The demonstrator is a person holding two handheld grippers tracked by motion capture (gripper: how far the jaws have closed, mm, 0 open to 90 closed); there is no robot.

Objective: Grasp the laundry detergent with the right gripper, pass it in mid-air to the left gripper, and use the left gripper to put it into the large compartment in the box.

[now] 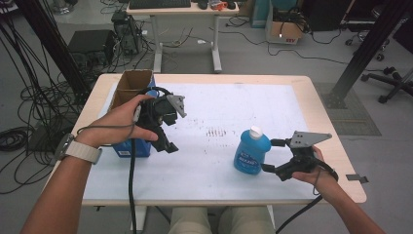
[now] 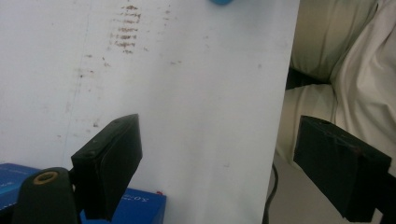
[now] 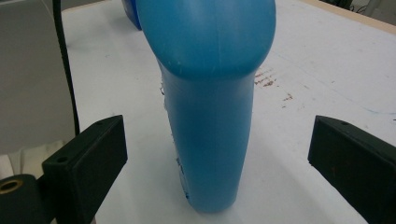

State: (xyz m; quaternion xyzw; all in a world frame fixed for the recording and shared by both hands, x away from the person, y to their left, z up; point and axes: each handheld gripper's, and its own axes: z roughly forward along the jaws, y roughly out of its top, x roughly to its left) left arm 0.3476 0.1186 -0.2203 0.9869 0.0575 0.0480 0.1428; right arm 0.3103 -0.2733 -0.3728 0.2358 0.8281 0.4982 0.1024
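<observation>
Blue bottle [image 3: 210, 93] top cut off; label [image 1: 247, 160] text unreadable.

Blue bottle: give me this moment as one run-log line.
blue bottle: upright on table | right gripper: open, jaws either side of bottle, no contact | left gripper: open, empty, near cardboard box

high: above, forward-down | left gripper view: downward | right gripper view: close, level | shared: white tabletop [image 1: 214, 146]

You get bright, even overhead light with soft shadows just beside the blue bottle [image 1: 252, 152] on the white desk [image 1: 219, 112], whose upper part blurs close to the right gripper view's lens.
</observation>
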